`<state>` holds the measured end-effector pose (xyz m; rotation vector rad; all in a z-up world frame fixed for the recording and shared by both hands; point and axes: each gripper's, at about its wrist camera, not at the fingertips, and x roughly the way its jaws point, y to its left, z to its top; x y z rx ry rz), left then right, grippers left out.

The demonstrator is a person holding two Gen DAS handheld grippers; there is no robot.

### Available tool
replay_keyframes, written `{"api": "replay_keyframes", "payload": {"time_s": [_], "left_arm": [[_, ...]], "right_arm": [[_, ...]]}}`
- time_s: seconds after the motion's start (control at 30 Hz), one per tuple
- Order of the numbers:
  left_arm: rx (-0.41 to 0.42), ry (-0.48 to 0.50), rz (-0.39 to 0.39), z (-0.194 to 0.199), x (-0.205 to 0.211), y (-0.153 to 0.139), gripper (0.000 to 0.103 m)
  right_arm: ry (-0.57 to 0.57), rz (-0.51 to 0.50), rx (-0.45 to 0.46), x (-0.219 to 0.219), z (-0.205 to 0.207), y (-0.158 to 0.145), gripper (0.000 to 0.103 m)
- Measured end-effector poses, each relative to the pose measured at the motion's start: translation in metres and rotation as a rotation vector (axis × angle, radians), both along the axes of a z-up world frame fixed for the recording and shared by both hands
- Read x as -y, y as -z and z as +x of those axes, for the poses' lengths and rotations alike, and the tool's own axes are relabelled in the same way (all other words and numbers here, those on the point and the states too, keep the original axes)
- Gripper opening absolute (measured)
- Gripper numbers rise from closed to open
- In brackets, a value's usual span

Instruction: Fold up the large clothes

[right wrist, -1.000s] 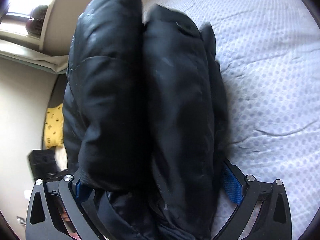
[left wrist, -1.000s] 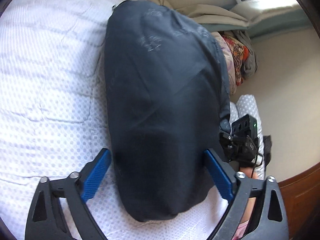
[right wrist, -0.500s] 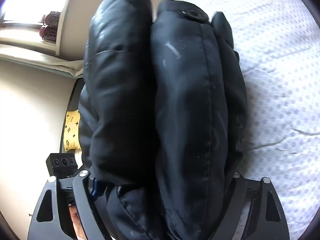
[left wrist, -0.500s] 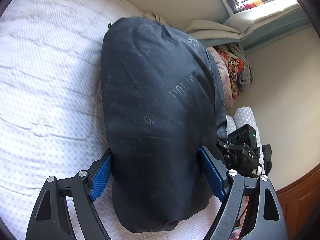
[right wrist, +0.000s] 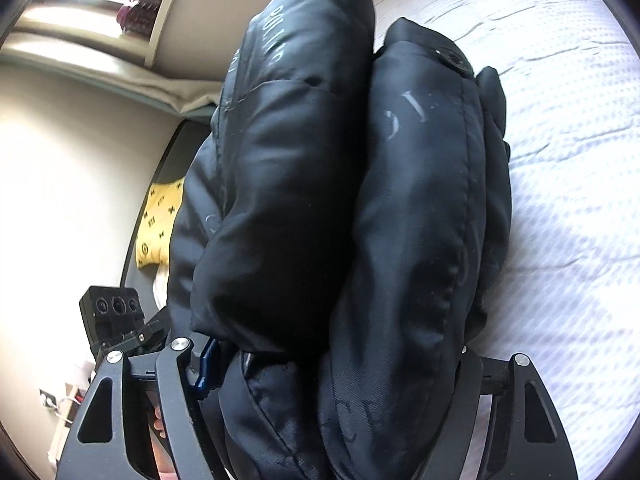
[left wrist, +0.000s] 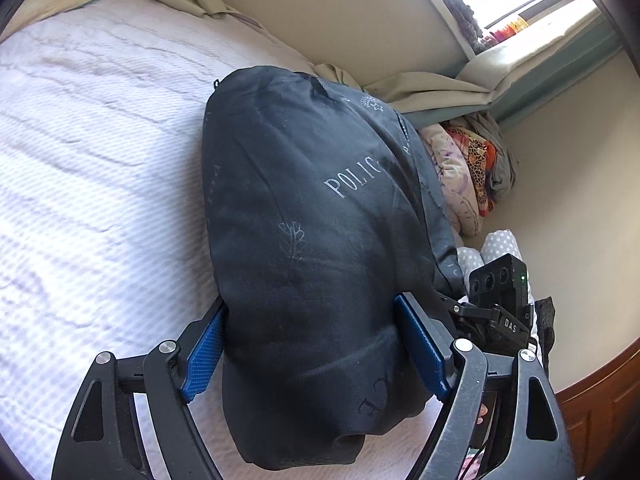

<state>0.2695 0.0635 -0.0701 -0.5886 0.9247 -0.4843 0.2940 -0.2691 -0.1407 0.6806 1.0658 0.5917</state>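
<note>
With both grippers' fingers pinching the folded, padded black jacket [left wrist: 320,248] between them, left gripper [left wrist: 316,356] and right gripper [right wrist: 332,364] seem mid-carry; next, lowering it onto the white quilted bed [left wrist: 92,168].

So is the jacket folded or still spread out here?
Folded. The jacket is a thick bundle with stacked padded layers showing from the right wrist, clamped between both tongs, left and right, above the bed.
</note>
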Motion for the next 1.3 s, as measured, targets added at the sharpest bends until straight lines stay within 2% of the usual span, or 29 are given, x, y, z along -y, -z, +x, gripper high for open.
{"api": "replay_keyframes", "payload": {"time_s": [0.23, 0.33, 0.47, 0.77, 1.0, 1.13, 1.2, 1.3], "left_arm": [[-0.017, -0.014, 0.001, -0.005, -0.010, 0.020, 0.086], [-0.038, -0.030, -0.010, -0.006, -0.013, 0.025, 0.092], [-0.040, -0.051, 0.011, -0.009, -0.016, 0.015, 0.093], [0.008, -0.109, 0.107, -0.016, -0.022, -0.014, 0.093], [0.103, -0.138, 0.245, -0.035, -0.020, -0.053, 0.095], [0.166, -0.153, 0.334, -0.050, -0.011, -0.077, 0.099], [0.201, -0.164, 0.389, -0.061, -0.004, -0.091, 0.100], [0.245, -0.181, 0.470, -0.079, 0.009, -0.107, 0.102]], "right_arm": [[-0.010, -0.018, -0.010, -0.016, -0.001, 0.008, 0.075], [-0.001, -0.016, -0.025, -0.018, 0.009, 0.010, 0.082], [0.015, -0.021, -0.057, -0.014, 0.009, 0.002, 0.091], [0.039, -0.057, -0.029, 0.001, -0.002, -0.028, 0.091], [0.070, -0.051, 0.012, 0.010, -0.022, -0.058, 0.091], [0.118, -0.030, 0.050, 0.033, -0.043, -0.078, 0.092], [0.144, -0.031, 0.096, 0.047, -0.056, -0.092, 0.092], [0.183, -0.122, 0.205, 0.058, -0.078, -0.126, 0.092]]}}
